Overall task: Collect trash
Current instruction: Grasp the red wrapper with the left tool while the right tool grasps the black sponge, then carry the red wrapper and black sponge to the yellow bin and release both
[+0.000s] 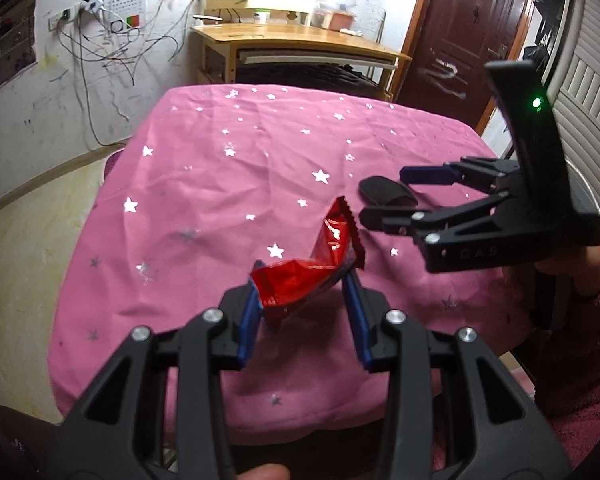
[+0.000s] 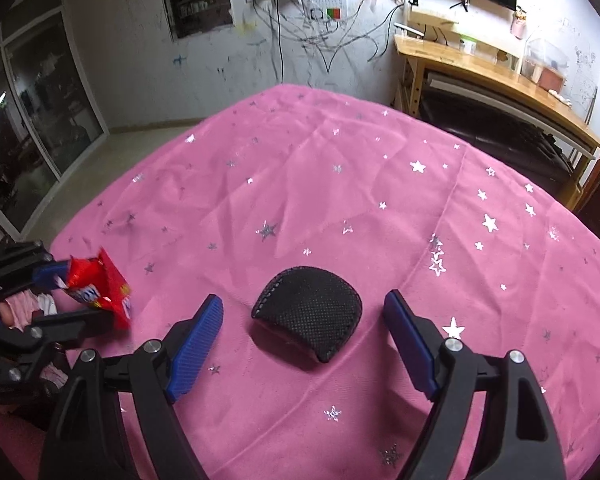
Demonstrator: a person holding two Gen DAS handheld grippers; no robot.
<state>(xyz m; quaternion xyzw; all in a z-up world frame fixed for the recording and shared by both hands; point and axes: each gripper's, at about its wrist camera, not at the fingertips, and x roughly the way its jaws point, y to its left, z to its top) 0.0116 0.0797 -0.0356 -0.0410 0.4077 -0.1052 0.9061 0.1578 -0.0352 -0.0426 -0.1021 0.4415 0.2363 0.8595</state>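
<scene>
L gripper (image 1: 302, 292) jaws pinch red wrapper (image 1: 320, 264), long axis up-right, prob lifted; R gripper (image 2: 304, 320) jaws wide, empty.

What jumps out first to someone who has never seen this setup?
A shiny red snack wrapper sits between the left gripper's blue pads, lifted above the pink star-speckled tablecloth. The right gripper hangs open around a small black mesh pouch lying on the cloth.

Soft indoor light, heavy fisheye bending (dark vignetted corners), glare on red wrapper (image 1: 300, 276)
</scene>
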